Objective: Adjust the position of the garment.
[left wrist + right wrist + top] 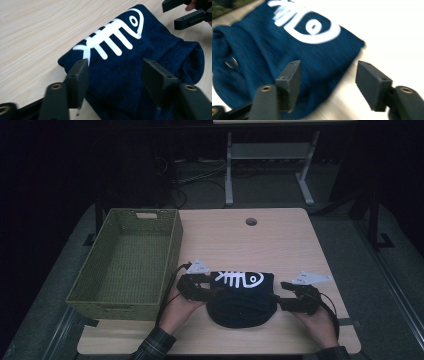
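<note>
Folded dark shirt (241, 297) with fish-bone print lies near-centre on the bench (280, 240), long axis left-right, between my left tongs (212, 293) and right tongs (279, 298). Both sit released, jaws apart, one at each end. Basket (90, 292) lies left.

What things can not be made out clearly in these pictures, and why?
- Right gripper view: motion blur smears the folded navy garment, and the table is washed out white.
- High view: dim light and small size hide how far the left claw and right claw touch the cloth.
- High view: the near wall of the green basket hides the floor just behind it.
- All views: the garment's underside.
</note>
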`<control>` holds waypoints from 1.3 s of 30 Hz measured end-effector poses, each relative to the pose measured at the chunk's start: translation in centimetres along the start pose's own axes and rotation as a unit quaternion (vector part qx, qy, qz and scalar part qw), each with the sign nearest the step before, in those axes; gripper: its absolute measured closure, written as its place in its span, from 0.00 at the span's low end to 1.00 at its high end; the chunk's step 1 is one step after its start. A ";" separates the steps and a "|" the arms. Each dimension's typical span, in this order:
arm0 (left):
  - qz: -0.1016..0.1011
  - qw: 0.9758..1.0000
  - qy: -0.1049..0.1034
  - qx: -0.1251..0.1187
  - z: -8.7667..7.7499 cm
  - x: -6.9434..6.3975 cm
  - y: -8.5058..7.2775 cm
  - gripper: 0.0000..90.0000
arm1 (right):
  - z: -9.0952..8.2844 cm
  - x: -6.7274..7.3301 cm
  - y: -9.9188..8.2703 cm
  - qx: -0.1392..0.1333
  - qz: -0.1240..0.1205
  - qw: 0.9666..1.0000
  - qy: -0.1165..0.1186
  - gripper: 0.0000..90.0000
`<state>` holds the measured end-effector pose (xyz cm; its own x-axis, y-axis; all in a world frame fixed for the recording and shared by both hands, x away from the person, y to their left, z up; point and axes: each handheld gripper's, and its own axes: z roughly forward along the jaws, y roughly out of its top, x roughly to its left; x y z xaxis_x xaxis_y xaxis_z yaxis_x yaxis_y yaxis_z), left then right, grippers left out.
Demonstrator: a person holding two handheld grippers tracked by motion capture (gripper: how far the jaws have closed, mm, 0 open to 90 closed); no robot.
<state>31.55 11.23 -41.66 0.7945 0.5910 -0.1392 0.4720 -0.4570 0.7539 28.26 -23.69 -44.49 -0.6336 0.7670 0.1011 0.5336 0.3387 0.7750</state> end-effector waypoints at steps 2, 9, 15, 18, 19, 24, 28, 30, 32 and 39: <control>-0.001 1.000 0.008 0.000 0.0 0.0 -0.2 0.35 | -0.5 -0.7 -0.9 0.004 0.010 1.000 -0.020 0.30; -0.021 0.999 0.027 0.006 1.1 0.7 -0.9 0.22 | -1.2 -2.2 -3.9 0.029 0.033 0.997 -0.060 0.15; -0.042 0.999 0.031 0.017 2.2 1.6 -1.8 0.19 | -0.9 -2.8 -4.6 0.035 0.040 0.995 -0.081 0.12; -0.049 0.998 0.024 0.017 2.6 1.7 -2.0 0.18 | -0.6 -2.7 -4.7 0.042 0.036 0.995 -0.088 0.11; -0.049 0.998 0.025 0.017 2.7 1.7 -2.1 0.18 | -0.5 -2.7 -4.8 0.044 0.033 0.994 -0.090 0.10; -0.044 0.998 0.023 0.028 3.5 1.7 -2.6 0.18 | -0.4 -2.6 -4.8 0.042 0.031 0.994 -0.091 0.10; -0.029 0.998 0.033 0.034 3.9 1.3 -2.7 0.18 | -0.4 -2.6 -4.8 0.041 0.031 0.995 -0.091 0.10; -0.029 0.998 0.031 0.038 4.1 1.2 -2.8 0.19 | -0.4 -2.6 -4.8 0.042 0.031 0.995 -0.091 0.10; -0.035 0.998 0.026 0.039 4.3 1.2 -3.0 0.19 | -0.4 -2.6 -4.8 0.042 0.031 0.994 -0.091 0.10; -0.023 0.999 0.022 0.039 4.4 0.6 -3.1 0.30 | -0.4 -2.6 -4.9 0.042 0.031 0.995 -0.090 0.10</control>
<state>32.27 10.10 -46.89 0.7539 0.6412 -0.1428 0.5381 -0.4781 0.6941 27.07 -27.55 -48.24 -0.4918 0.8702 0.0276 0.6178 0.3265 0.7153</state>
